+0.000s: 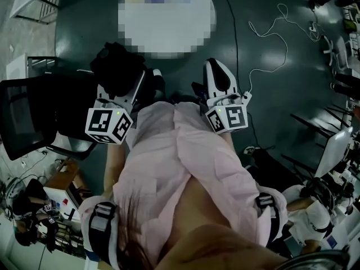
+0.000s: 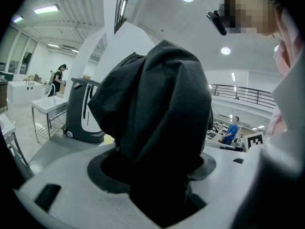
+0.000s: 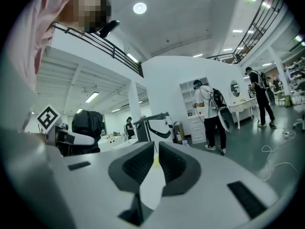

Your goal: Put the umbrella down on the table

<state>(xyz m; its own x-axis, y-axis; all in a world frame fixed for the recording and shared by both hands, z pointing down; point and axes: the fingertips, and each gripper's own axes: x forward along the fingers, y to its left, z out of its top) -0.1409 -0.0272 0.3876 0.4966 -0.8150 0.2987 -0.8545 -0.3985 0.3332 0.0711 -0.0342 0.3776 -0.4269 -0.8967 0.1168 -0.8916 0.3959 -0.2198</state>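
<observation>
The umbrella [image 1: 116, 67] is black and folded into a bunched bundle. My left gripper [image 1: 133, 86] is shut on it and holds it in front of my chest, above the floor. In the left gripper view the umbrella's cloth [image 2: 157, 104] fills the middle and hides the jaw tips of the left gripper [image 2: 153, 168]. My right gripper [image 1: 217, 66] is level with it on the right, a short way off, jaws shut with nothing between them [image 3: 156, 160]. From there the umbrella [image 3: 86, 123] shows at the left. The round white table [image 1: 129, 24] lies ahead, beyond both grippers.
A black chair [image 1: 28, 114] stands close on the left. A white cable [image 1: 271, 34] snakes over the dark floor to the right of the table. Desks and chair frames [image 1: 332, 145] crowd the right edge. People [image 3: 210, 113] stand farther off.
</observation>
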